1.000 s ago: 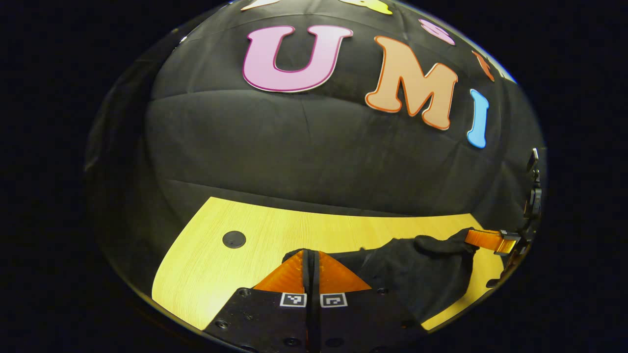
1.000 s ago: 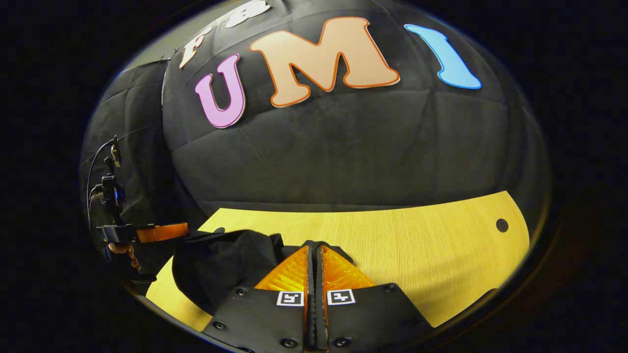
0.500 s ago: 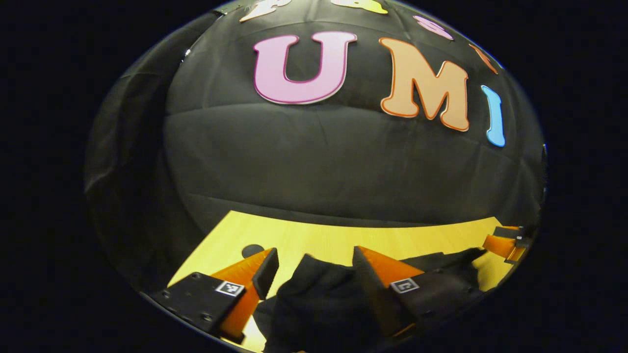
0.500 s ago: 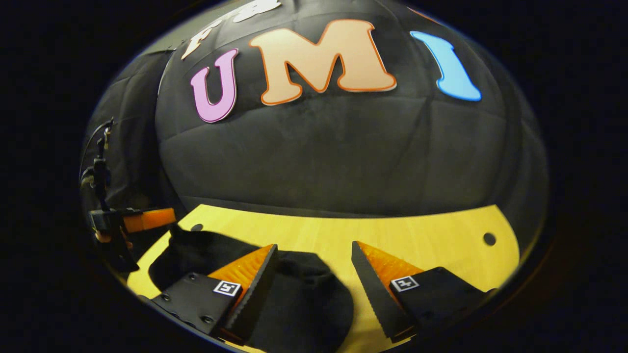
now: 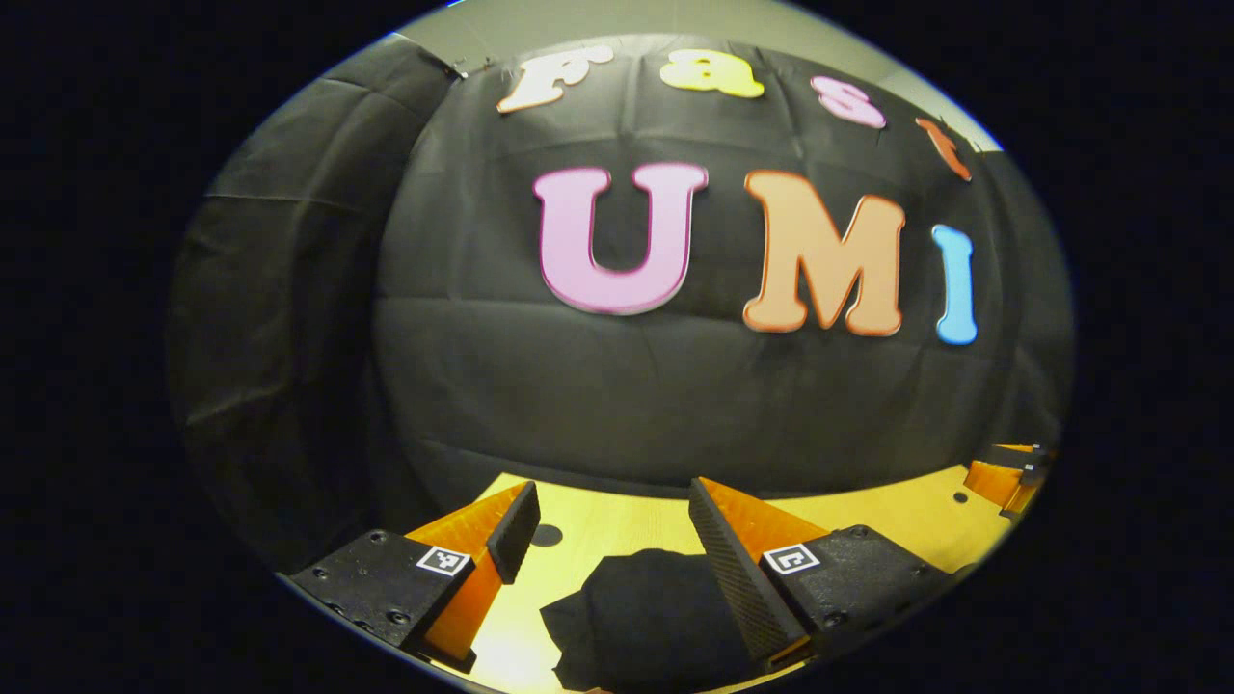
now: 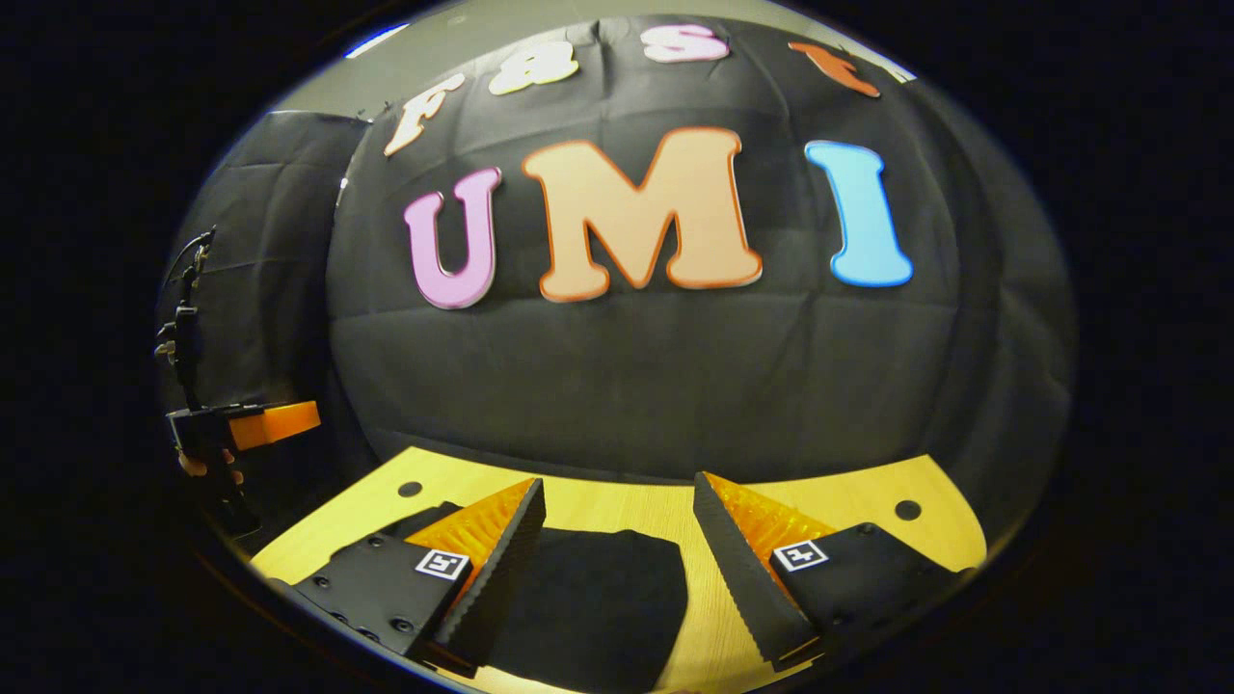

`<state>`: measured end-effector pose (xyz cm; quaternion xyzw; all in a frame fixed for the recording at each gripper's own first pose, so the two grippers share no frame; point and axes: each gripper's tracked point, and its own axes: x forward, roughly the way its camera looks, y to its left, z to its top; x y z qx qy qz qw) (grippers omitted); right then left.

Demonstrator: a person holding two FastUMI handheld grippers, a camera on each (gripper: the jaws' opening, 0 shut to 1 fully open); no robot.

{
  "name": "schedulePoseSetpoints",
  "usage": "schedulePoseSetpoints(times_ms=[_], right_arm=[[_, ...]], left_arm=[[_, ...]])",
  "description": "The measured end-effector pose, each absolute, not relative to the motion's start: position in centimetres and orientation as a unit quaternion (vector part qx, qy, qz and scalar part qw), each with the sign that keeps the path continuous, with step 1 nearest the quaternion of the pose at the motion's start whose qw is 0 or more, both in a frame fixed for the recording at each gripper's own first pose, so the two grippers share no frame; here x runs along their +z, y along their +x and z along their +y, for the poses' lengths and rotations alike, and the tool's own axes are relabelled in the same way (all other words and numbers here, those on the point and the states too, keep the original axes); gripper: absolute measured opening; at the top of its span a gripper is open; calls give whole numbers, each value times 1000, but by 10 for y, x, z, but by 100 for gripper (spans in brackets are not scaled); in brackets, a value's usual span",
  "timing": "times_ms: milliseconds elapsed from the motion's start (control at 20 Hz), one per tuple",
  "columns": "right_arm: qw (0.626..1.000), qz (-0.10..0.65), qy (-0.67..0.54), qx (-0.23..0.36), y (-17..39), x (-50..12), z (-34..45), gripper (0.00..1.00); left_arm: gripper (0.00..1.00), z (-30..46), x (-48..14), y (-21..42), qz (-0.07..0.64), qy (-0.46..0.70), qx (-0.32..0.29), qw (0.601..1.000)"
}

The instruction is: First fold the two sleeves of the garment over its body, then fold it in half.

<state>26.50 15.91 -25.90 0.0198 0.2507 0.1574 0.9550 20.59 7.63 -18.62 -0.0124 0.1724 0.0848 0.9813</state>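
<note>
Garment [image 5: 646,617], one, dark and bunched, flat on wooden table [image 5: 897,516], below both spread, empty grippers. Left gripper [image 5: 607,525] at left edge of right gripper view, gloveless hand [image 6: 207,467] beneath; right gripper [image 6: 617,525] tip at right edge of left gripper view. Table holes: two per view.

In the left gripper view, the left gripper [image 5: 609,520] has its 2 fingers spread wide apart, with nothing pressed between them; they angle forward and slightly down. At the right edge of that view a small part of the right gripper [image 5: 1003,479] shows, too little to read its jaws there. In the right gripper view, the right gripper [image 6: 617,520] also holds its 2 fingers wide apart, gripping nothing. At the far left of that view the left gripper [image 6: 275,424] sits higher up, with the hand [image 6: 204,467] that holds it just below.
</note>
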Motion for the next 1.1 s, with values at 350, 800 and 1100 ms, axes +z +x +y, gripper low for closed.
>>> schedulePoseSetpoints(times_ms=[350, 800, 1100], right_arm=[[974, 177, 18, 139, 121, -167, 155, 97], [981, 150, 38, 115, -14, -132, 158, 94], [982, 148, 30, 116, -41, -125, 159, 97]], left_arm=[[93, 82, -95, 94, 119, 36, 65, 990], [93, 90, -52, -43, 85, 100, 60, 990], [90, 85, -42, -60, 82, 80, 49, 992]])
